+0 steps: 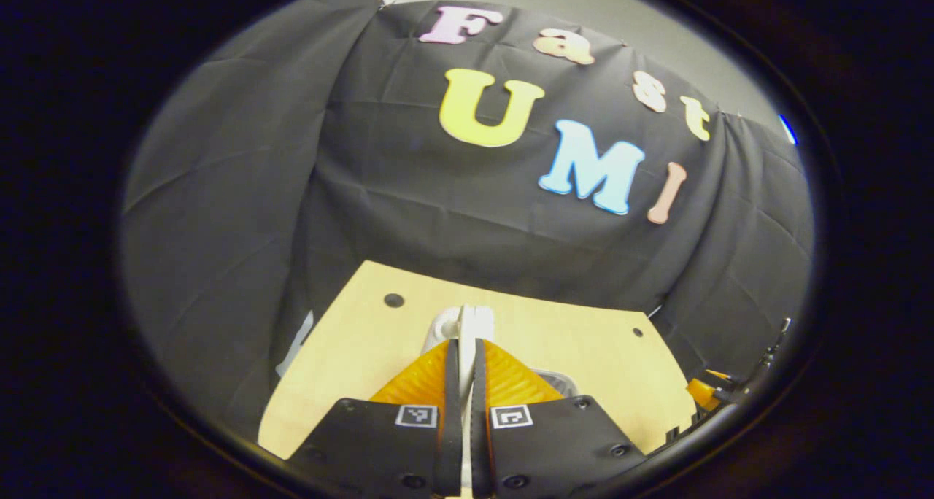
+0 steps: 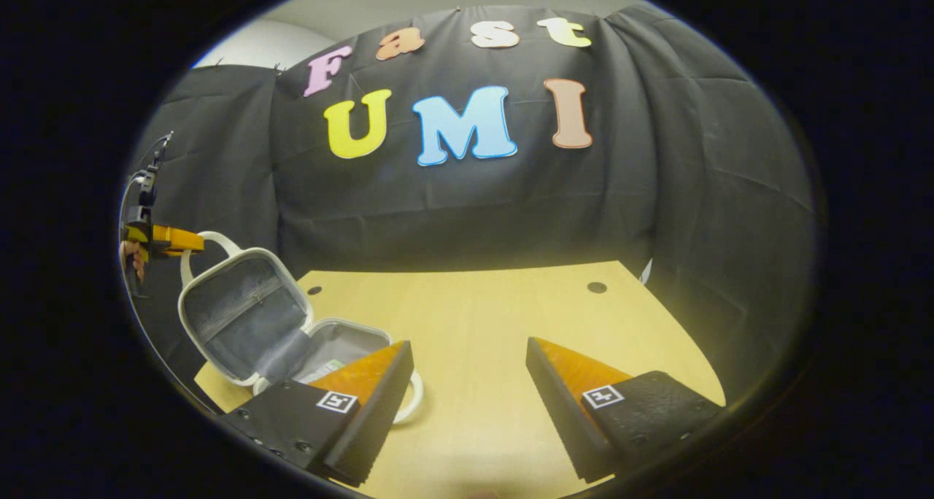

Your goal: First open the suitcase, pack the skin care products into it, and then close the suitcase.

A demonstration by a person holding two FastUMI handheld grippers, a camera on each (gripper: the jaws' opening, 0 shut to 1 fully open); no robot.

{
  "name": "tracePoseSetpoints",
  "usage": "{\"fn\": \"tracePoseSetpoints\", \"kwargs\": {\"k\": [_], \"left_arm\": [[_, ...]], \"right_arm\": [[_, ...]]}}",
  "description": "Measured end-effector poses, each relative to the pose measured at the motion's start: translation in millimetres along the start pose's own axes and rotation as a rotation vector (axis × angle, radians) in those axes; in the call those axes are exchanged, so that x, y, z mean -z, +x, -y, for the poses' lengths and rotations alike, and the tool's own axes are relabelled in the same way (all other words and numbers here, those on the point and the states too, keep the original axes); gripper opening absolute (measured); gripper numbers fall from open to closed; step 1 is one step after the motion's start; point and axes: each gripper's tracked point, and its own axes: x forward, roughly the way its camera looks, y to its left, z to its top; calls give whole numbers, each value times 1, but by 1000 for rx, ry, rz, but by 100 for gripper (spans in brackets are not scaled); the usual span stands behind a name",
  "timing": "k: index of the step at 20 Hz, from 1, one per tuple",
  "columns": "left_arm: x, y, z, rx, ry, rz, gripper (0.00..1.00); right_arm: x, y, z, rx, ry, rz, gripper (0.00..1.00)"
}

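Suitcase — small white-rimmed case with grey fabric lining (image 2: 244, 316) — sits open at table's left edge in right gripper view, lid propped upright, base flat on light wooden table (image 2: 481, 324). White loop handle on lid (image 2: 219, 242) pinched by left gripper (image 2: 191, 242), held up off table. In left gripper view left gripper (image 1: 467, 357) fingers nearly closed together on thin white handle (image 1: 467, 320). Right gripper (image 2: 467, 360) spread wide, holding nothing — hovers over bare tabletop just beside case.

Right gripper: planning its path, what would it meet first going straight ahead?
Probably nothing near: the right gripper, jaws open, points over bare table toward the booth's wall; the suitcase sits off to its left.
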Motion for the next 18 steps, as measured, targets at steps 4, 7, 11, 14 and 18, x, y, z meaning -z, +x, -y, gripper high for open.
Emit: {"fn": "tracePoseSetpoints", "kwargs": {"k": [4, 7, 11, 14, 18], "left_arm": [[45, 11, 117, 137, 20, -37, 12], [101, 33, 171, 175, 44, -95, 13], [165, 68, 219, 203, 49, -177, 13], [210, 93, 234, 195, 40, -217, 13], [261, 121, 247, 150, 50, -269, 13]], "right_arm": [[-6, -4, 23, -3, -32, 20, 95], [-7, -3, 39, -8, -24, 24, 96], [0, -5, 62, 1, -27, 13, 96], [5, -8, 81, 6, -28, 4, 96], [15, -10, 97, -13, -30, -12, 96]]}}
